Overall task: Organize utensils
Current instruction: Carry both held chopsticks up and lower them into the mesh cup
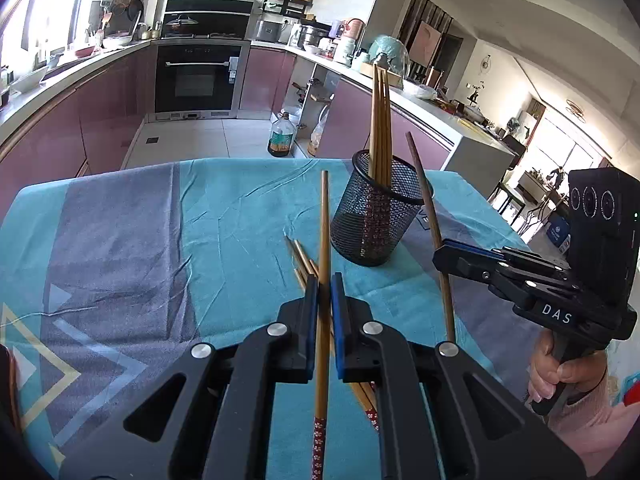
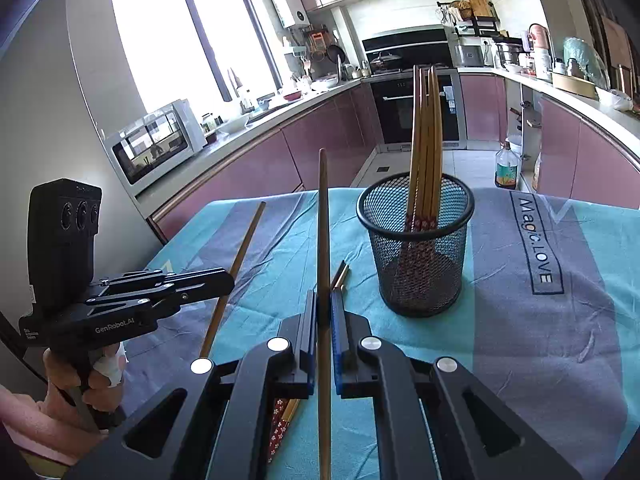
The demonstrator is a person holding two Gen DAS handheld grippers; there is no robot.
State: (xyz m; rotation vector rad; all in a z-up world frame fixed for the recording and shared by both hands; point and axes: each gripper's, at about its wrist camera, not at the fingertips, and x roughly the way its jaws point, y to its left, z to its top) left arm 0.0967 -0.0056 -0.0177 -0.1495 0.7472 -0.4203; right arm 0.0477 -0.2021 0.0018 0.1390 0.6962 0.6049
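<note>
You are looking at a tablecloth (image 1: 224,216) showing teal with broad grey-blue bands and pale yellow triangle outlines. On it a black mesh holder (image 1: 374,216) is showing tan chopsticks (image 1: 381,120) whose lower ends are wearing dark red with small white flowers. Left of the holder, your left gripper (image 1: 324,292), black with blue pads, is carrying a tan chopstick (image 1: 323,264) with the same red flowered end. Right of the holder, your right gripper (image 1: 442,256) is black too, gripping a darker brown chopstick (image 1: 424,196). Behind the holder, the cabinets (image 1: 100,120) are glowing mauve-pink.
</note>
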